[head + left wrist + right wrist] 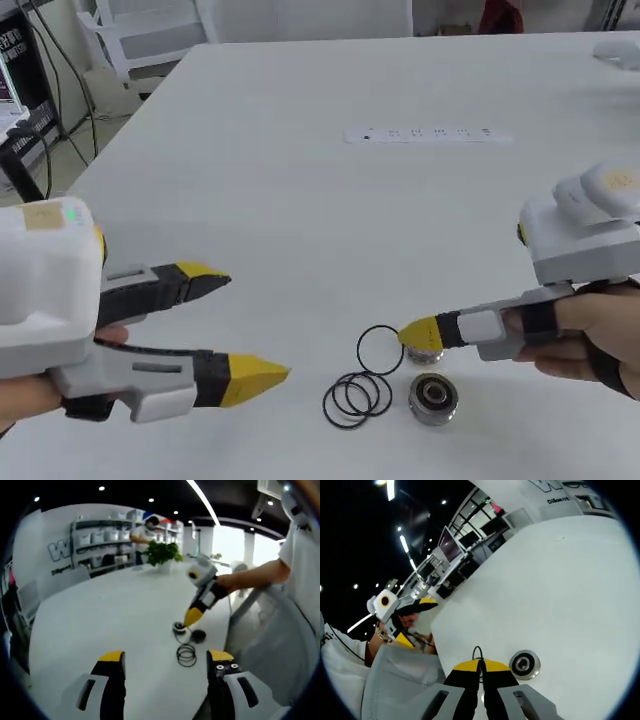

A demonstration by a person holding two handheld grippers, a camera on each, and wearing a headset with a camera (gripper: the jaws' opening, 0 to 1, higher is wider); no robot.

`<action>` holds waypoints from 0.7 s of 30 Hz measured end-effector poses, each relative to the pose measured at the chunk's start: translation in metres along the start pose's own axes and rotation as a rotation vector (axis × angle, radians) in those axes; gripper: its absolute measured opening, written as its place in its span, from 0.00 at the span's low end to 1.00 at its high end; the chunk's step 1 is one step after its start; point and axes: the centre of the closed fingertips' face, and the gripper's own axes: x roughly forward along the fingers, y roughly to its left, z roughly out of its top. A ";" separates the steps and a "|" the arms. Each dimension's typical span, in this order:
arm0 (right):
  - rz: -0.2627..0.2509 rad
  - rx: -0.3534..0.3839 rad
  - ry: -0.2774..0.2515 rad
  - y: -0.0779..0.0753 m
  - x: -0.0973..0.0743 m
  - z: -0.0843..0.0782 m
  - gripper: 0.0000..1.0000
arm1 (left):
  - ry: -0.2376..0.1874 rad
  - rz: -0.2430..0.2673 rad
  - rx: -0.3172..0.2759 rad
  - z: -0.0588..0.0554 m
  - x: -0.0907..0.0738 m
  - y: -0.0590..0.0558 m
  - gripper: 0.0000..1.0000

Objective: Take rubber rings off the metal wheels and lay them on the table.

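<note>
Right claw (pixel 410 334) has its jaws pressed together on a thin black rubber ring (pixel 360 345), which hangs from the yellow tips as a loop and rests partly on the white bench (pixel 300 180). In the right gripper view the ring rises as a narrow black line from between the closed jaws. Just under the tips sits a metal wheel (pixel 426 354), mostly hidden by the claw; whether the ring touches it cannot be told. A second wheel (pixel 434 396) lies flat on the bench just nearer the person, its dark centre facing up. Beside it, to the left, a small heap of loose rings (pixel 357 397) lies overlapping on the bench. Left claw (pixel 258 327) hovers well apart from these, off to the left, jaws spread wide and holding nothing; the left gripper view shows the gap between its yellow tips, with the heap of rings ahead. Farther across the bench lies a white power strip (pixel 428 134)
</note>
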 end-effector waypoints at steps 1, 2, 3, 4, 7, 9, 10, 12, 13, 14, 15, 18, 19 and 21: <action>0.003 -0.003 0.009 0.001 0.001 -0.002 0.00 | 0.004 0.004 -0.005 -0.002 -0.001 0.000 0.67; 0.005 -0.006 0.018 0.001 0.002 -0.004 0.00 | 0.008 0.008 -0.010 -0.005 -0.002 0.000 0.67; 0.006 -0.011 0.031 0.002 0.003 -0.007 0.00 | 0.014 0.015 -0.019 -0.009 -0.004 0.001 0.67; 0.006 -0.015 0.040 0.002 0.005 -0.009 0.00 | 0.014 0.021 -0.028 -0.011 -0.005 0.001 0.67; 0.001 -0.036 0.071 0.003 0.007 -0.015 0.00 | 0.017 0.023 -0.049 -0.017 -0.009 -0.001 0.67; -0.004 -0.047 0.088 0.002 0.008 -0.018 0.00 | 0.024 0.031 -0.064 -0.022 -0.011 -0.002 0.67; -0.006 -0.050 0.092 0.002 0.009 -0.019 0.00 | 0.028 0.034 -0.070 -0.025 -0.012 -0.002 0.67; -0.007 -0.052 0.104 0.001 0.009 -0.021 0.00 | 0.031 0.035 -0.080 -0.028 -0.014 -0.004 0.67; -0.012 -0.053 0.117 0.000 0.010 -0.023 0.00 | 0.031 0.036 -0.085 -0.029 -0.015 -0.004 0.67; -0.014 -0.056 0.123 0.000 0.010 -0.025 0.00 | 0.026 0.037 -0.099 -0.030 -0.015 -0.005 0.67; -0.016 -0.062 0.132 -0.001 0.011 -0.026 0.00 | 0.022 0.037 -0.104 -0.029 -0.015 -0.005 0.66; -0.025 -0.071 0.141 -0.002 0.011 -0.028 0.00 | -0.002 0.044 -0.125 -0.027 -0.016 -0.005 0.65; -0.028 -0.074 0.143 -0.003 0.011 -0.028 0.00 | -0.004 0.048 -0.128 -0.027 -0.016 -0.004 0.65; -0.037 -0.081 0.147 -0.004 0.011 -0.029 0.00 | -0.008 0.056 -0.132 -0.027 -0.016 -0.003 0.65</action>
